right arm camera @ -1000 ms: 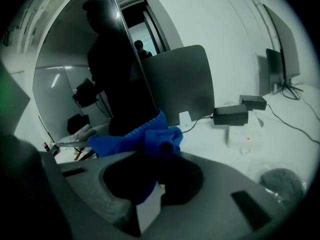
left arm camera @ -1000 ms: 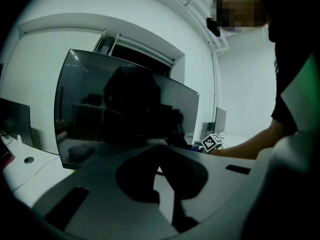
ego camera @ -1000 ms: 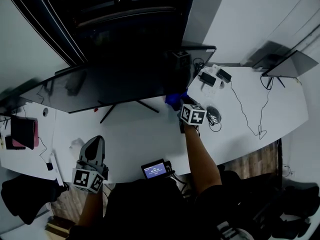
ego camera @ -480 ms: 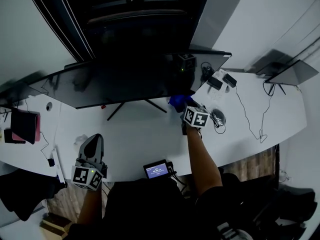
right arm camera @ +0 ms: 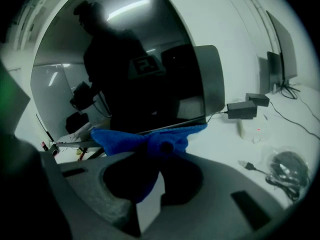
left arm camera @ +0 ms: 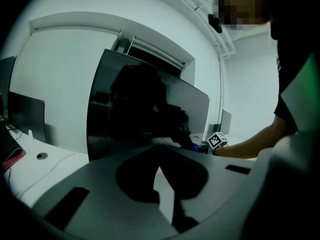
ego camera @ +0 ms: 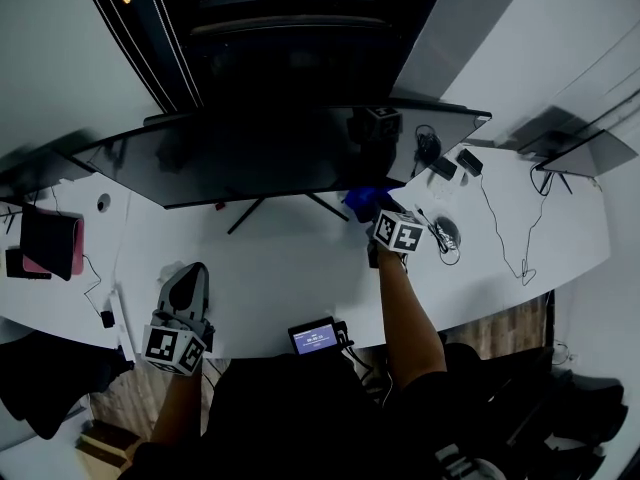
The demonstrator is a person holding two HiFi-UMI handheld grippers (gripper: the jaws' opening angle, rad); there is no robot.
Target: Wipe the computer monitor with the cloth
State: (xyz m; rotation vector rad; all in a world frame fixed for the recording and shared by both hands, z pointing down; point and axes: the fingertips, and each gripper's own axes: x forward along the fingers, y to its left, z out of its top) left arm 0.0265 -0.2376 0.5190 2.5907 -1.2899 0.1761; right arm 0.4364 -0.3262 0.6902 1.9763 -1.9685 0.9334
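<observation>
little changes in the last second: the whole head view drifts right and down, and your right gripper (ego camera: 377,214) drifts with it, so the move looks more like your head's than the arm's. its jaws stay pinched on the blue cloth (ego camera: 362,199), which hangs bunched over them. the cloth keeps its place at the lower edge of the monitor (ego camera: 250,153), just right of the stand (ego camera: 245,215).

your left gripper (ego camera: 188,280) holds its place low at the near edge of the desk (ego camera: 290,268), well apart from the monitor. its jaws are pressed together on nothing.

for the task, this reads as a pause or a very slow pass at the bottom of the screen. the broad dark panel above and to the left most likely still waits for the cloth.

whether the cloth actually touches the glass is hard to tell. the right gripper view sets it in front of the bottom edge, but the gap, if any, is lost in the dark. the screen shows only reflections, so no wiped and unwiped areas can be told apart. in the head view the top of the monitor merges with the black behind it, and its far left end is smeared.
</observation>
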